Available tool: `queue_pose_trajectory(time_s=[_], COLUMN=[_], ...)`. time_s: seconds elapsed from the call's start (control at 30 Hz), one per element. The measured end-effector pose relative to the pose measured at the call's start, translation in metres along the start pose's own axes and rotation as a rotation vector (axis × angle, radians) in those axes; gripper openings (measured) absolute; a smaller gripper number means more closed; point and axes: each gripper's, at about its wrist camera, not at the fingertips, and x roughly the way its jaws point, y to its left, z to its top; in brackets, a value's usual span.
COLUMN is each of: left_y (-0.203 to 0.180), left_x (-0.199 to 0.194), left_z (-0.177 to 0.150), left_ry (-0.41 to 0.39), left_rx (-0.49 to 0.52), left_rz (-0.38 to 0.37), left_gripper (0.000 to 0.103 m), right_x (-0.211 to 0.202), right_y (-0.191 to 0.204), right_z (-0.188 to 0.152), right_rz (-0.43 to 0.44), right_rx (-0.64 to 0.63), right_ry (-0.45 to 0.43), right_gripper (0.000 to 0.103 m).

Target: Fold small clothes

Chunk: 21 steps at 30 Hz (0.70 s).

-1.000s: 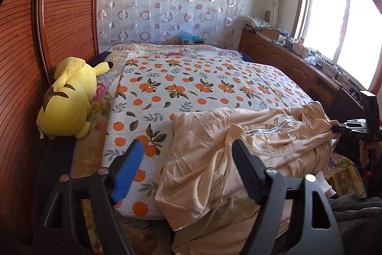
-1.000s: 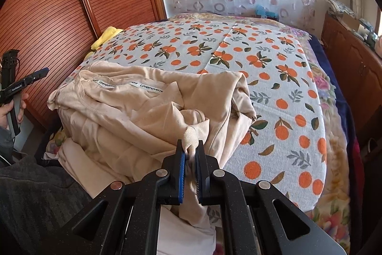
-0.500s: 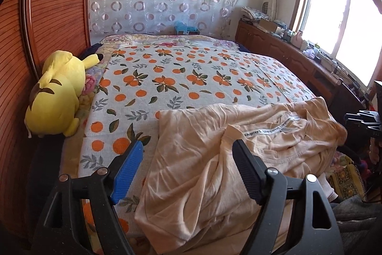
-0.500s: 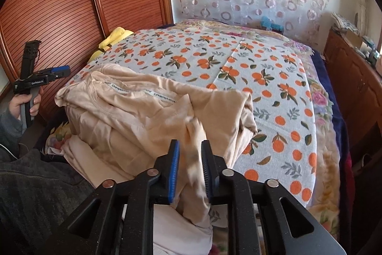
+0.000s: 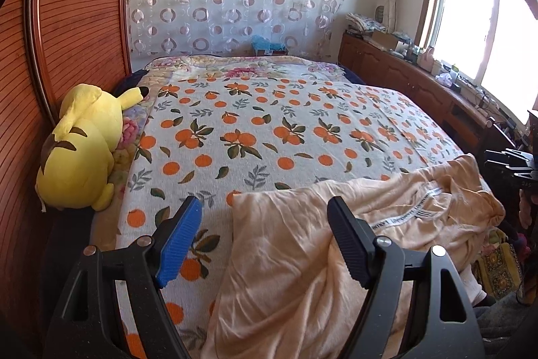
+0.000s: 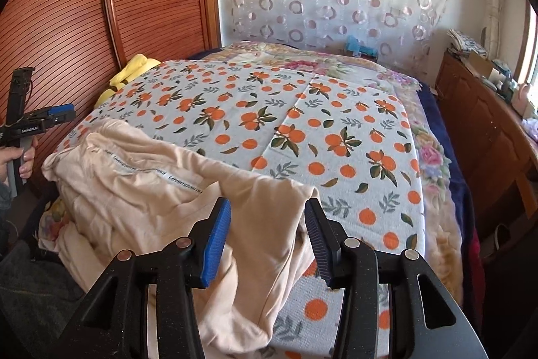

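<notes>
Presently, the work stood between grips: the right tongs (image 6: 267, 239) were opening, with a hanging flap of the shirt (image 6: 141, 190) seen in the gap between the pads but not pressed by either. The left tongs (image 5: 265, 236) stood wide apart, clamped on nothing, above the shirt's nearest edge. The beige shirt (image 5: 302, 258) lay crumpled just ahead of and below both tongs, on the near edge of the bed (image 5: 269, 130), partly draped over the side, a printed white band showing across it. In my judgement, the next move called for fresh grips on two corners to spread it flat.
</notes>
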Motion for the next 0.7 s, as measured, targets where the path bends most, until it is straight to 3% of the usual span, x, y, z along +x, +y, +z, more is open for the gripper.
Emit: queue_pose_trajectory(time_s=[0.17,0.33,0.57,0.7], left_y=[0.009,0.01,0.008,0.01], left_x=[0.019,0.034,0.049,0.055], left_z=[0.01,0.009,-0.004,-0.006], left_ry=[0.016,0.054,0.113,0.135], left_rx=[-0.007,-0.003,-0.026,-0.032], left_rz=[0.056,0.048,-0.004,0.015], left_gripper=[0.078,0.078,0.056,0.055], right_x=[0.035,0.064,0.086,0.092], right_y=[-0.011,-0.015,-0.02,-0.024], right_z=[0.007,0.014,0.012,0.01], right_rz=[-0.025,-0.032,-0.005,0.021], right_rx=[0.036,0.053,0.089,0.11], right_ry=[0.02,0.064,0.119,0.132], right_gripper=[0.048,0.047,0.047,0.047])
